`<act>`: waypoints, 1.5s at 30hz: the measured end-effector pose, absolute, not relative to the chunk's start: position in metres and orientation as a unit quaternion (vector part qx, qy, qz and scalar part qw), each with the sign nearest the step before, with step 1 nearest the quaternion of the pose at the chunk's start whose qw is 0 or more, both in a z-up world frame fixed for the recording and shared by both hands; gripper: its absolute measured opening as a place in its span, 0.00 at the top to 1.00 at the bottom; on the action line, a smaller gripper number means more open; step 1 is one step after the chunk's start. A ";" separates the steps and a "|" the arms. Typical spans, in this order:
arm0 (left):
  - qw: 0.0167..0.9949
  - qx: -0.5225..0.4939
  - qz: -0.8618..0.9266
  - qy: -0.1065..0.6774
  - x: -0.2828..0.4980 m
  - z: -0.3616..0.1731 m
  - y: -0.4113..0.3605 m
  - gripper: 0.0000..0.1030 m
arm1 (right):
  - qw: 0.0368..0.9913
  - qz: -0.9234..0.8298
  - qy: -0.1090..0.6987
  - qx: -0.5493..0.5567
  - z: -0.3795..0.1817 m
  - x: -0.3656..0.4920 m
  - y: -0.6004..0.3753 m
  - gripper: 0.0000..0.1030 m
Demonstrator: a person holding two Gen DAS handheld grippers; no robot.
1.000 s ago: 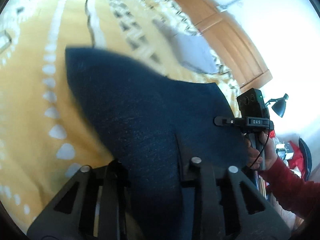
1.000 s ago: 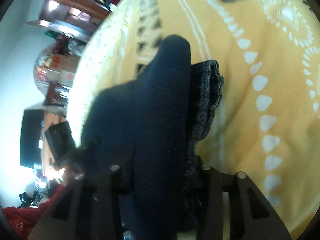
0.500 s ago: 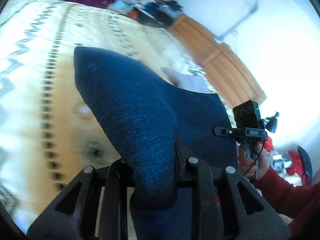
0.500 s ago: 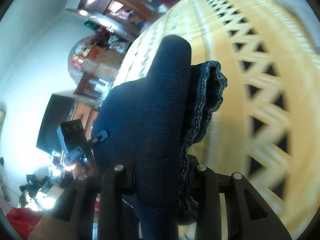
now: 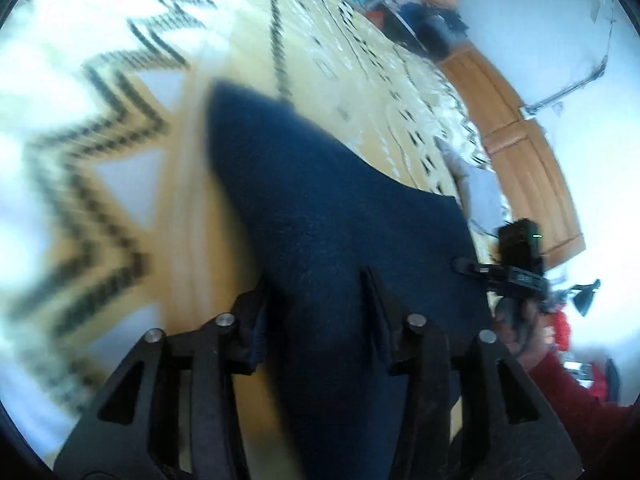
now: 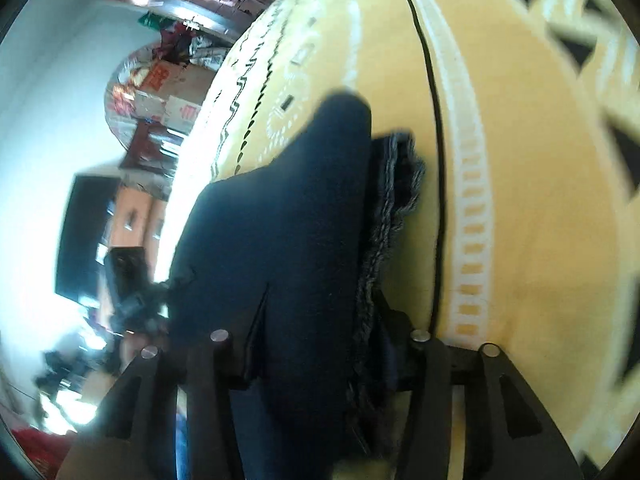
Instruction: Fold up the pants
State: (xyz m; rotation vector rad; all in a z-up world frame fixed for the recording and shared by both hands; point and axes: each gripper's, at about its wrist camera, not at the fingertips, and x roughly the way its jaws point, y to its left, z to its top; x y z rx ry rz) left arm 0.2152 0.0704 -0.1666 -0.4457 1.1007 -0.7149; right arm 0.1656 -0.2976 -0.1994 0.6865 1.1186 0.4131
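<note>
Pants (image 5: 320,216) now over zigzag bedspread (image 5: 100,160), both claws just widening

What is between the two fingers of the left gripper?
In the left wrist view, a fold of the dark blue pants lies between the left gripper fingers, whose jaws have just been opening.

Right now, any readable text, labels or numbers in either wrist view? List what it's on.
No text can be read in either view.
Label strip on the right gripper: lettering blurred, unreadable.
Green indicator light above it: a light only, no characters.
Red print on the cardboard boxes: too blurred to read.
</note>
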 end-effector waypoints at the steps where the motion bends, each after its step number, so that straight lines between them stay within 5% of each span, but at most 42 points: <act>1: 0.780 -0.202 -0.324 0.497 0.212 -0.160 0.079 0.57 | 0.795 0.176 0.504 0.288 -0.182 0.160 -0.299 0.49; 6: 0.832 -0.179 -0.319 0.416 0.205 -0.116 0.088 0.58 | 0.879 0.147 0.420 0.171 -0.112 0.149 -0.280 0.49; 10: 0.802 -0.148 -0.364 0.450 0.226 -0.131 0.032 0.57 | 0.858 0.181 0.449 0.174 -0.137 0.188 -0.256 0.49; 14: 0.797 -0.142 -0.319 0.492 0.246 -0.159 0.030 0.67 | 0.847 0.174 0.471 0.178 -0.161 0.200 -0.267 0.73; 16: 0.809 -0.156 -0.293 0.486 0.243 -0.156 0.048 0.67 | 0.849 0.154 0.475 0.173 -0.155 0.197 -0.270 0.76; 18: 0.829 -0.136 -0.256 0.478 0.235 -0.149 0.051 0.65 | 0.865 0.142 0.459 0.145 -0.137 0.181 -0.271 0.65; 20: 0.848 -0.105 -0.239 0.461 0.222 -0.137 0.040 0.50 | 0.877 0.146 0.441 0.125 -0.122 0.158 -0.264 0.50; 23: 0.877 -0.019 -0.213 0.429 0.192 -0.125 0.019 0.37 | 0.883 0.155 0.435 0.086 -0.122 0.122 -0.226 0.47; 25: 0.884 0.002 -0.202 0.422 0.183 -0.128 0.015 0.19 | 0.877 0.162 0.447 0.069 -0.139 0.101 -0.205 0.47; 29: 0.879 0.039 -0.160 0.448 0.177 -0.154 0.023 0.18 | 0.888 0.147 0.435 0.030 -0.163 0.069 -0.190 0.48; 36: 0.900 0.053 -0.107 0.420 0.159 -0.140 0.047 0.18 | 0.917 0.046 0.395 0.023 -0.125 0.035 -0.232 0.44; 38: 0.902 0.050 -0.100 0.417 0.154 -0.139 0.053 0.17 | 0.921 0.005 0.389 0.022 -0.123 0.029 -0.247 0.33; 45: 0.901 0.028 -0.070 0.427 0.138 -0.139 0.077 0.17 | 0.898 -0.054 0.435 0.034 -0.158 0.023 -0.275 0.31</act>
